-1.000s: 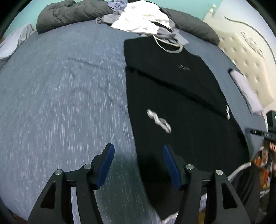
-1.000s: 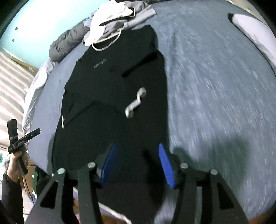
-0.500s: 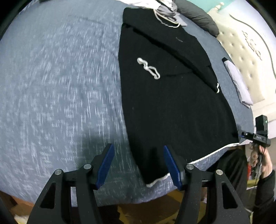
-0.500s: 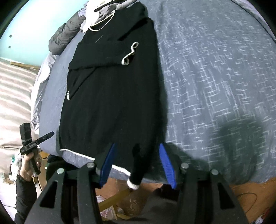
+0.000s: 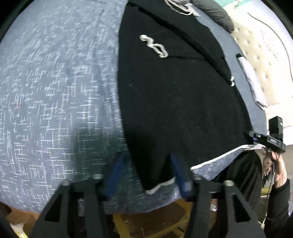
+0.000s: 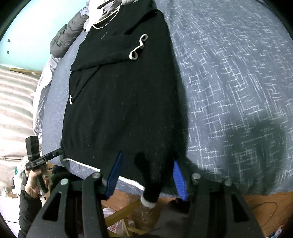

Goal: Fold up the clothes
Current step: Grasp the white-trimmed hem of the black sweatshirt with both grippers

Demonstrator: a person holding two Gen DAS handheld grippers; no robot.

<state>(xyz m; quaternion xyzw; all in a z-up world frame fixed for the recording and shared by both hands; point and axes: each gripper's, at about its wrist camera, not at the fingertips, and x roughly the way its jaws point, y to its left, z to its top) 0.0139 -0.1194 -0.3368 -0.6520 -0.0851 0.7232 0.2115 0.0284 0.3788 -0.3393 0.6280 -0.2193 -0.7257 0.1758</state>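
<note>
A black sweater (image 5: 179,102) with white trim lies flat on the blue-grey bed, its sleeves folded across the body; it also shows in the right wrist view (image 6: 120,102). My left gripper (image 5: 146,172) is open, its blue pads straddling the hem's corner with the white edge (image 5: 161,184). My right gripper (image 6: 145,174) is open around the opposite hem corner, where a white-cuffed piece (image 6: 149,199) hangs over the bed edge. A white sleeve cuff (image 5: 154,46) lies on the sweater's middle and shows in the right wrist view (image 6: 138,47).
The bed (image 5: 55,91) spreads wide to the left; in the right wrist view (image 6: 238,82) it spreads right. Dark and white clothes (image 6: 98,16) are piled beyond the collar. A padded headboard (image 5: 261,60) and a folded pale cloth (image 5: 252,80) stand right. The bed edge is just below both grippers.
Both grippers have pulled back along the sweater from its middle to the hem at the bed edge. Both stay open.
</note>
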